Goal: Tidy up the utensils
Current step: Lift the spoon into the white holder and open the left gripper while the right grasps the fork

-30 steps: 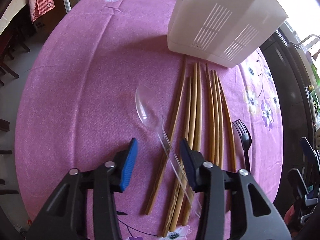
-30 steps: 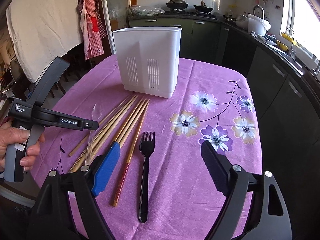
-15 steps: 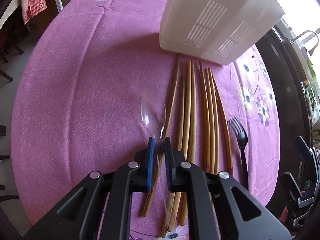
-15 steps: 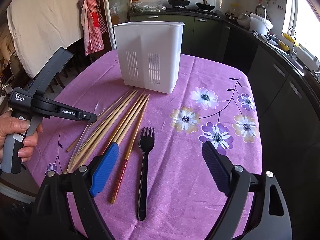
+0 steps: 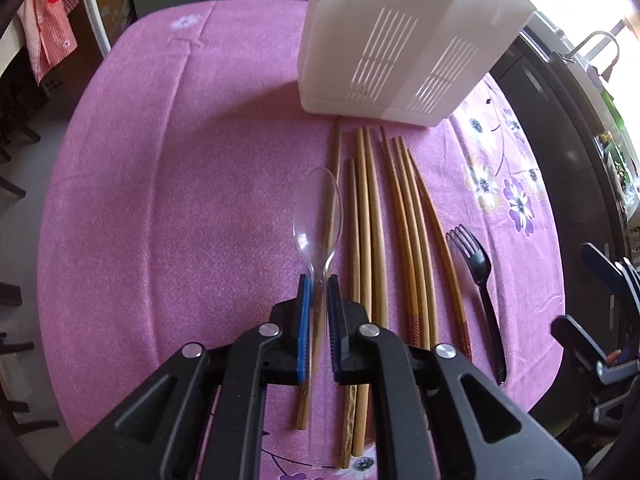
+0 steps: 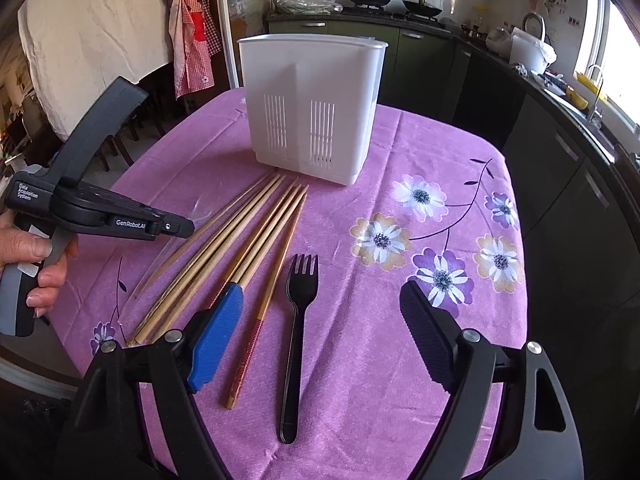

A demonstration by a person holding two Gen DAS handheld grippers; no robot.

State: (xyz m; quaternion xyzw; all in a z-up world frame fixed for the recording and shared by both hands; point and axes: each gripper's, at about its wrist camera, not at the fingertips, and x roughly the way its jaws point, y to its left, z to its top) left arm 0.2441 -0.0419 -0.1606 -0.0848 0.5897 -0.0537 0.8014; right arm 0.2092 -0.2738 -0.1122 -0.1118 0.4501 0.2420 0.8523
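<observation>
— Kitchen; purple-clothed table [image 6: 400, 340], white holder [image 6: 312, 108] at back, chopsticks [image 5: 370, 240], fork [image 6: 298, 320]?

— Spoon [image 5: 318, 216]: clear, light, slick, probably brittle. Left gripper [image 5: 317, 292] jaws pinching its neck, above the chopsticks; right gripper [image 6: 320, 332] jaws spread, empty.

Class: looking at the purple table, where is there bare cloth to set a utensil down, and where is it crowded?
Bare: the cloth left of the clear spoon, and the flowered stretch right of the black fork. Crowded: the chopsticks packed side by side between spoon and fork, reaching the white holder.

Clear glossy plastic spoon [image 5: 317, 216], matt wooden chopsticks [image 5: 370, 232], woven purple cloth [image 5: 168, 184].
</observation>
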